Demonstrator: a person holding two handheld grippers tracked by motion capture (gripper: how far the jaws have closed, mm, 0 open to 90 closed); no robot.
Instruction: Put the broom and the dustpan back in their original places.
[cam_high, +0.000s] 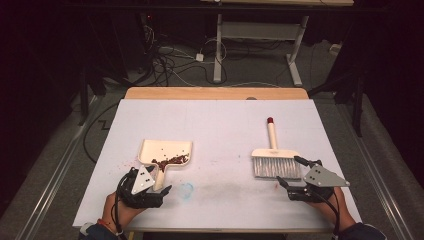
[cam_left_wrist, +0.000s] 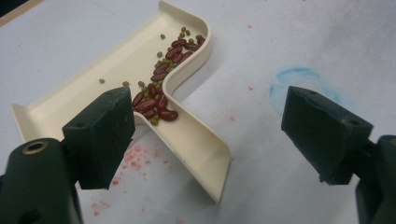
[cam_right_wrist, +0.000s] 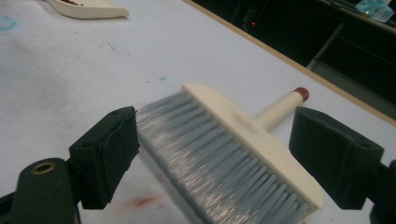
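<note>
Dustpan (cam_high: 165, 152) and brush (cam_high: 275, 159) lie well apart on white table (cam_high: 215, 125).
Red and green beans (cam_left_wrist: 161, 84) fill the dustpan's near edge; left gripper (cam_high: 150, 191) and right gripper (cam_high: 292, 175) both gape, grasping nothing.

You'll find no readable text, label, brand, number or sign anywhere here. Nothing printed on the dustpan (cam_high: 165, 150), nothing on the brush (cam_high: 274, 159) to its right, and the white table sheet (cam_high: 215, 120) under the dustpan carries only smudges, no writing.
</note>
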